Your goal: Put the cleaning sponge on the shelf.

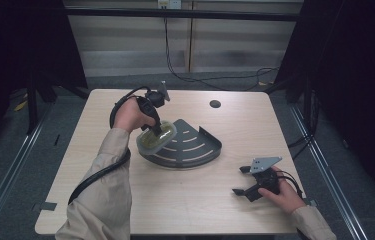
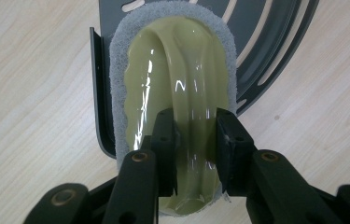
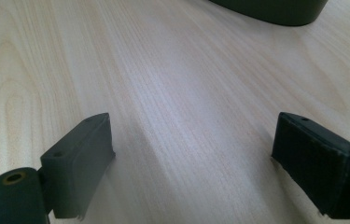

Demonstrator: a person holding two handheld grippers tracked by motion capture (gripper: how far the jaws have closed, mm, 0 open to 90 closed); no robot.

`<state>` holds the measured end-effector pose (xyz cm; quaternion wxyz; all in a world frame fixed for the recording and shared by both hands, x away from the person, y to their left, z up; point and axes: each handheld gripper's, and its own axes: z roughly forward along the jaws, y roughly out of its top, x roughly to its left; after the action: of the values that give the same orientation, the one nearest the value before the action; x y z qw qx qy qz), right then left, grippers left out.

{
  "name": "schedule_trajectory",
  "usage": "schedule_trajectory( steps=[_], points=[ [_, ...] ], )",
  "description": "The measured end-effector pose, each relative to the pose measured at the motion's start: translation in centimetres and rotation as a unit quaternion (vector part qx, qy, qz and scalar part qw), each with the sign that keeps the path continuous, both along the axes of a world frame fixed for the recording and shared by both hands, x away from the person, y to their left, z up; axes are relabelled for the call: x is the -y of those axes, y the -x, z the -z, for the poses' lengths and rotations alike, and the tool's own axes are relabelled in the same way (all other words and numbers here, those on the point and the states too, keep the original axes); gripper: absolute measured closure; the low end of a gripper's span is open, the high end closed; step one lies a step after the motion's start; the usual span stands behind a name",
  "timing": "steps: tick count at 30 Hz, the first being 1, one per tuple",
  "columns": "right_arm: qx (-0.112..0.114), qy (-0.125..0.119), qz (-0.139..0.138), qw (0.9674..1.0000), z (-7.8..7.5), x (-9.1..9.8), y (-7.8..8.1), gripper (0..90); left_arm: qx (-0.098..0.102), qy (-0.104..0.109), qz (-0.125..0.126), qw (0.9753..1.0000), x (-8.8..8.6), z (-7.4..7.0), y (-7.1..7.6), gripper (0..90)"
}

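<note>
Left claw (image 2: pixel 195 140) clamped on raised handle of yellow-green scrubber (image 2: pixel 172 88) – grey pad down, resting on left edge of dark slotted corner rack (image 1: pixel 187 145) at desk (image 1: pixel 175 200) centre. Scrubber long axis runs straight ahead from claw. Right claw (image 1: pixel 245 181) wide open, empty (low over bare desk), well apart – left hand nearer.

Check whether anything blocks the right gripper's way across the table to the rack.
Nothing visible does. The right gripper rests open on the table, and bare wood lies between it and the rack. The left gripper holds the scrubber at the rack's far left edge, off that path.
</note>
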<state>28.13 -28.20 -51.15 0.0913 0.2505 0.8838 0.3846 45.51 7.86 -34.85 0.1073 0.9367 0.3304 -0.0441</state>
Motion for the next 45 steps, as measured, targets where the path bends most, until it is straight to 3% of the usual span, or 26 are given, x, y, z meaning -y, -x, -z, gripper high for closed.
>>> schedule_trajectory(
  steps=[24,45],
  points=[
    [0.001,0.000,0.000,1.0000,0.0,0.0,0.0,11.7,-0.003,0.005,-0.007,1.0000,1.2,1.1,-1.3,71.3],
    [0.001,-0.001,0.000,1.0000,0.0,0.0,0.0,11.7,0.002,0.005,-0.014,0.9999,1.7,3.6,-2.2,71.2]
  ],
)
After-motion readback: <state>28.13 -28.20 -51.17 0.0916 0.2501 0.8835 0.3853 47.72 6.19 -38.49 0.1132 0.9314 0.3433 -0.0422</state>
